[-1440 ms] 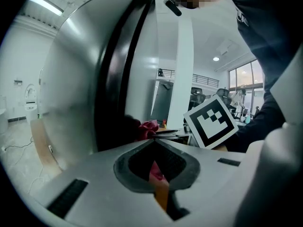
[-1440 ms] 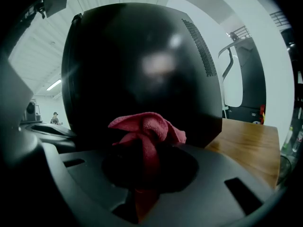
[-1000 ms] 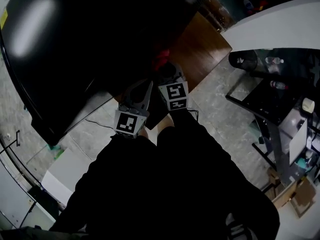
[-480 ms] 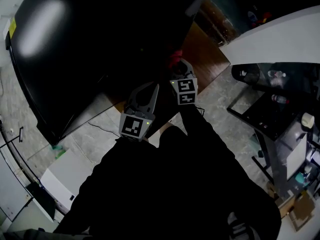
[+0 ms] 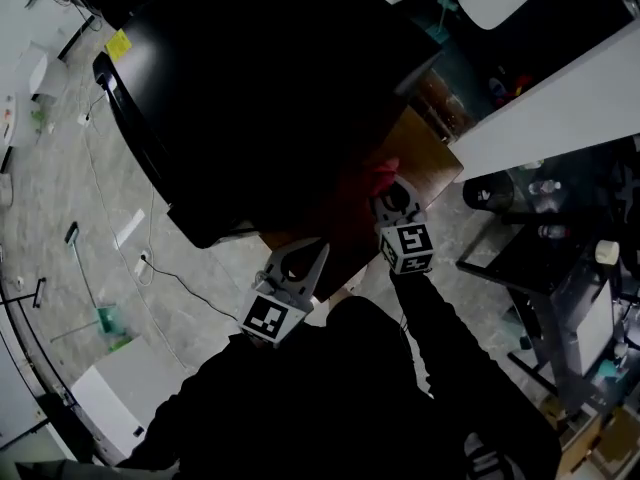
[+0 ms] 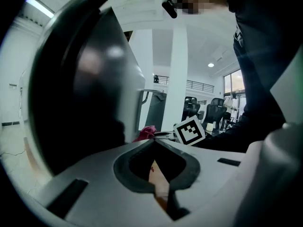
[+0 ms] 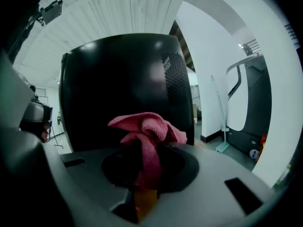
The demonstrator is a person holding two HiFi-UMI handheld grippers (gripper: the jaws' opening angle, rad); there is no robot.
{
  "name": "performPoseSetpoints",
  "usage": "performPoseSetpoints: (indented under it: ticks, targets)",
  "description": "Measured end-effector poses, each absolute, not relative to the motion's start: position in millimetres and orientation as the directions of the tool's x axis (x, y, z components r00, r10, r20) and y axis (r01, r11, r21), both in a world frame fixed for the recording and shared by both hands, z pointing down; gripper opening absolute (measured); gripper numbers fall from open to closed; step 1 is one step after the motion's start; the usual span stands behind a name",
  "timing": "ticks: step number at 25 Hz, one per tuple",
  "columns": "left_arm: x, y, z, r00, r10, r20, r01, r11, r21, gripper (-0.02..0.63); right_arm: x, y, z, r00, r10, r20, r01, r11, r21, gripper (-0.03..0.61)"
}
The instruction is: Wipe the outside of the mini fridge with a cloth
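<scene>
- Since a second ago the right gripper point(image 5: 385, 186) has drawn ahead of the left gripper point(image 5: 316, 246). They were side by side then. The left one now hangs lower and nearer the person.
- The right gripper is clamped on a bunched pink cloth point(image 5: 382, 174). The cloth sticks out past the jaw tips toward the mini fridge point(image 5: 260, 98).
- The left gripper's jaws are pressed together with nothing between them.
- The black mini fridge stands on a wooden counter point(image 5: 432, 153). The cloth is at its near lower side. Whether it touches the panel cannot be told.
- In the right gripper view the fridge point(image 7: 123, 84) stands upright, taller than wide, so its long axis looks vertical. A mesh grille shows high on the facing panel. Which face carries the door cannot be told.
- To wipe well, I would press the loose bunch flat against the panel, then run long overlapping strokes along the height. Keep the hard jaw tips off the glossy surface.
</scene>
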State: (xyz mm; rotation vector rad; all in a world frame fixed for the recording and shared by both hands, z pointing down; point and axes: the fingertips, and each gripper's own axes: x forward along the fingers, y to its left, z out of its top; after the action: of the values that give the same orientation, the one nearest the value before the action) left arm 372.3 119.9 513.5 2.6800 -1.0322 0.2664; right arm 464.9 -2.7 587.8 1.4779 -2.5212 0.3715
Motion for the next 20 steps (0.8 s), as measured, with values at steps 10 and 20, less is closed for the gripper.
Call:
performPoseSetpoints:
  ticks: [10,20]
  targets:
    - [235.7,213.8,409.6,0.767,-0.621,0.162,-0.641,-0.756,0.135,0.006,338.1,127.8,420.1,-0.514,-0.849,0.123,-0.858,0.507,-0.085,0.078]
    - [140.0,246.4,316.5,0.792,-0.61,0.021,-0.61,-0.791,0.044,0.006,262.2,196.3,287.2,-0.459,-0.888,-0.027,-0.887,0.457,0.065,0.078]
